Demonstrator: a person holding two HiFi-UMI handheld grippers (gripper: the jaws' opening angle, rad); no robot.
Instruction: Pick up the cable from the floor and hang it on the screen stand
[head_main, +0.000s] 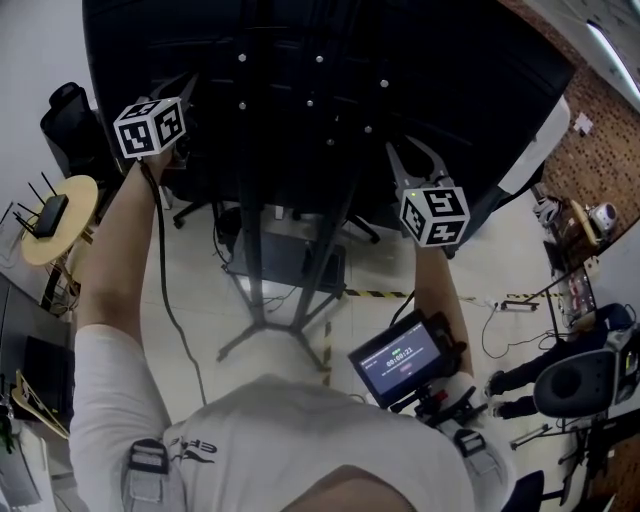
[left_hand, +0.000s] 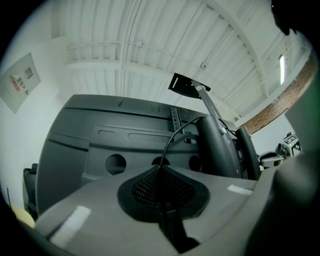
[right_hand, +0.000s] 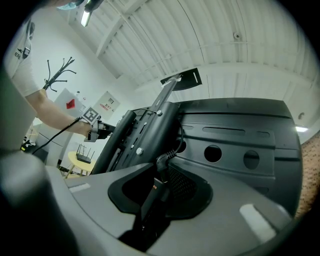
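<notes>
A thin black cable (head_main: 165, 290) hangs from my left gripper (head_main: 178, 100) down past the person's forearm. In the left gripper view that gripper (left_hand: 161, 172) is shut on the cable (left_hand: 172, 140), which arcs up toward the screen stand's upright (left_hand: 217, 140). My right gripper (head_main: 412, 160) is raised at the back of the big black screen (head_main: 330, 60). In the right gripper view its jaws (right_hand: 162, 187) are closed on the cable's black plug (right_hand: 154, 194), and a short loop of cable (right_hand: 172, 150) leads toward the stand's bracket (right_hand: 145, 135). The stand's post and legs (head_main: 262, 230) are below the screen.
A round yellow table with a router (head_main: 55, 215) and a black office chair (head_main: 70, 120) stand at the left. A small monitor (head_main: 400, 360) hangs at the person's waist. Loose cables (head_main: 500, 305) and striped tape (head_main: 375, 294) lie on the floor, with gear at the right.
</notes>
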